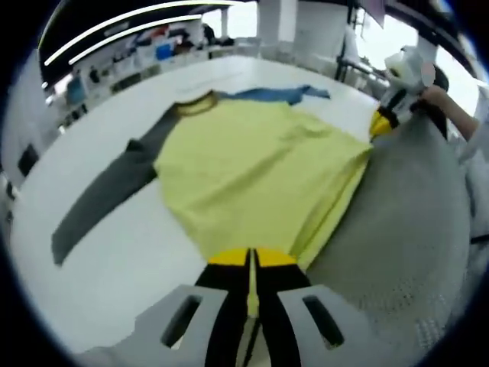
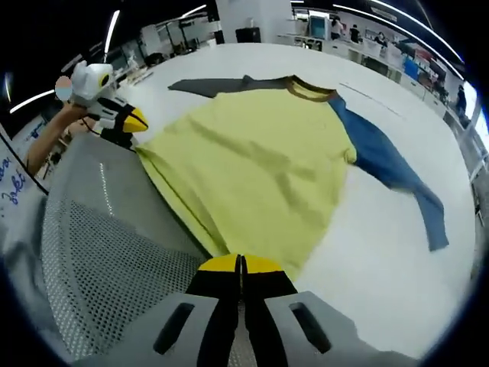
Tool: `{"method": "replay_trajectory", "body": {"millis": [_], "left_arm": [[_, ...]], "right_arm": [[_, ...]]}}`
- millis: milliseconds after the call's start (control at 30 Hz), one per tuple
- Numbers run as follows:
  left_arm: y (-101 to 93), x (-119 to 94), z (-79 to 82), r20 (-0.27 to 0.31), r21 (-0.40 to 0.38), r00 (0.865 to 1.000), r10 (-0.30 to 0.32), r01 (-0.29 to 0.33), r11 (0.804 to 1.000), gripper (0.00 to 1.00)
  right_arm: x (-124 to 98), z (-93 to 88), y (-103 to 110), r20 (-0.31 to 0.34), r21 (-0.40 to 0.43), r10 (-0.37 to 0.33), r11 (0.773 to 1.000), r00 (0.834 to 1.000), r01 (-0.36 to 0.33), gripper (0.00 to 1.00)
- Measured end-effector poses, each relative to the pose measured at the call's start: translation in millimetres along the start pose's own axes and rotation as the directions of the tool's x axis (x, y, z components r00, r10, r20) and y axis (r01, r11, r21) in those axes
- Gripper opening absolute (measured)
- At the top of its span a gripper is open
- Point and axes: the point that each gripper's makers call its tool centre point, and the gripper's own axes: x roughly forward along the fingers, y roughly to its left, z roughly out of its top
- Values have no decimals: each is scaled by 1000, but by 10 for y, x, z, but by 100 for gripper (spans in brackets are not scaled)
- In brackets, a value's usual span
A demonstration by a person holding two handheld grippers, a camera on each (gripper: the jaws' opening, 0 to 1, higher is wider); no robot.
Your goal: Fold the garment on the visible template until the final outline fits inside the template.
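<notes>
My left gripper (image 1: 250, 258): jaws clenched on the garment's (image 1: 260, 172) yellow hem.
My right gripper (image 2: 241, 264): jaws pinched on the hem's other corner.
Table (image 2: 382, 252): white, garment spread flat on it.
Grey mesh fabric (image 2: 107, 252): beside the hem.
Sleeves: one grey (image 1: 107, 195), one blue (image 2: 386, 164).

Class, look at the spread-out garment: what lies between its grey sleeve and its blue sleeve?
The yellow body with its collar lies between the grey sleeve and the blue sleeve, clearest in the right gripper view.
</notes>
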Motion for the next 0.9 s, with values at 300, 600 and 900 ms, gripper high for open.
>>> {"method": "replay_trajectory", "body": {"millis": [300,600,900], "left_arm": [[-202,313,42,-71,88,993,-97,103,991,0],[-272,431,-65,-119,68,982,-145,154,986,0],[-395,466,-146,-162,43,965,-205,215,976,0]], "right_arm": [[349,23,22,-44,-17,42,999,998,-43,1],[419,31,-35,-41,-4,47,999,998,-47,1],[505,30,49,-43,18,91,996,995,-91,1]]}}
